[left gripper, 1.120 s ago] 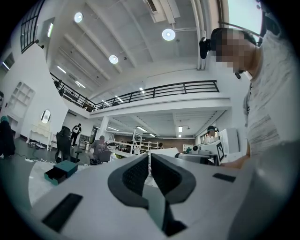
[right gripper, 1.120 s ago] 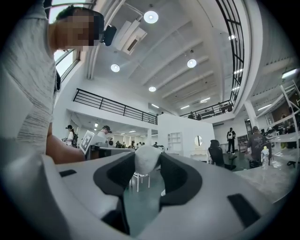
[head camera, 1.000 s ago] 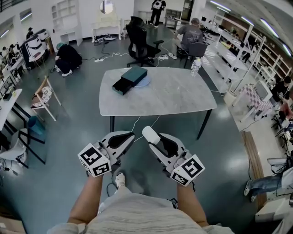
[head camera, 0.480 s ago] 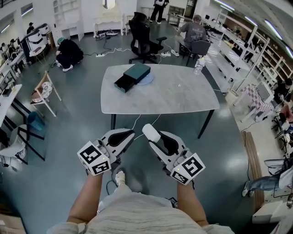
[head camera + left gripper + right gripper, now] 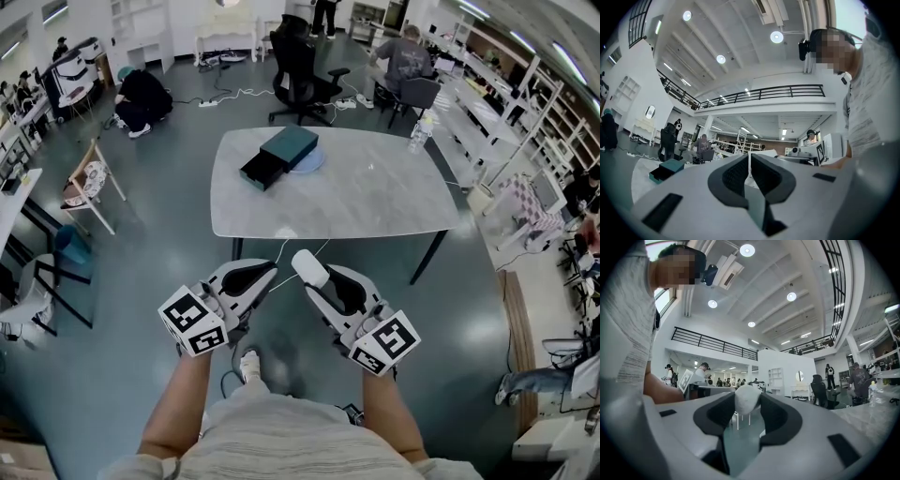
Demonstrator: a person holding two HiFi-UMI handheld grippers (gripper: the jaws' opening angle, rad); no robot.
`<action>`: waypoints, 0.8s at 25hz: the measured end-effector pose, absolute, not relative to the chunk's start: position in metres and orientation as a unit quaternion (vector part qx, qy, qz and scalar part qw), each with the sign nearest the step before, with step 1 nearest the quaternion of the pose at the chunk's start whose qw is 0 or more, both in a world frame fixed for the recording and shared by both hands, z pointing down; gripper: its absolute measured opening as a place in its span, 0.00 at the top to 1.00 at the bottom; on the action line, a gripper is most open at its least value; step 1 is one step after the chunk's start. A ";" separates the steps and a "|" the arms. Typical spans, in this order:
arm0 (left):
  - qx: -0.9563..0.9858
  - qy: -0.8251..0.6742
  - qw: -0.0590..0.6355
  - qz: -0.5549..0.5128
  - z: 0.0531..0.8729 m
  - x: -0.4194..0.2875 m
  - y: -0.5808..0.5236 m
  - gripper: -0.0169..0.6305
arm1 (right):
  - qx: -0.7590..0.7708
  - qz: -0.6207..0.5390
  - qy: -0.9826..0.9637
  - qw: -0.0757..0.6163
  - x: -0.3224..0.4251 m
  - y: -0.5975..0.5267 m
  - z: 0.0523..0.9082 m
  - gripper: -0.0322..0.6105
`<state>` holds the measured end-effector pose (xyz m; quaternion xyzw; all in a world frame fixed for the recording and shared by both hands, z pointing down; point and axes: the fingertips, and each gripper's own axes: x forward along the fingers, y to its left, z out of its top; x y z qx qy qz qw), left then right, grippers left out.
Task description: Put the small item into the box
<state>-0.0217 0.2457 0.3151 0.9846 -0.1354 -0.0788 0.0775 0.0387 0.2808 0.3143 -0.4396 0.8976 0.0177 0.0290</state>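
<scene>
Now R claw [image 5: 311, 274] holds wht item [image 5: 747, 399].

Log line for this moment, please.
right gripper: holds white item | left gripper: shut, empty | box: on table, drawer open | item not yet in box

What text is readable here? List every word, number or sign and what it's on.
None readable in any view.
Marker cubes on the left gripper and right gripper: black-and-white square patterns, no letters.
Dark box: no label visible.
White item in the right gripper: no print visible.
</scene>
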 end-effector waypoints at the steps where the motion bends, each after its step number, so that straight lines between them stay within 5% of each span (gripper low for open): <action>1: 0.984 -0.136 0.079 -0.079 0.316 -0.022 0.238 0.93 | -0.439 0.017 0.898 0.028 0.038 0.273 0.315 0.66; 20: 0.985 -0.125 0.088 -0.087 0.323 -0.071 0.086 0.93 | -0.442 0.012 0.897 0.015 -0.019 0.120 0.323 0.66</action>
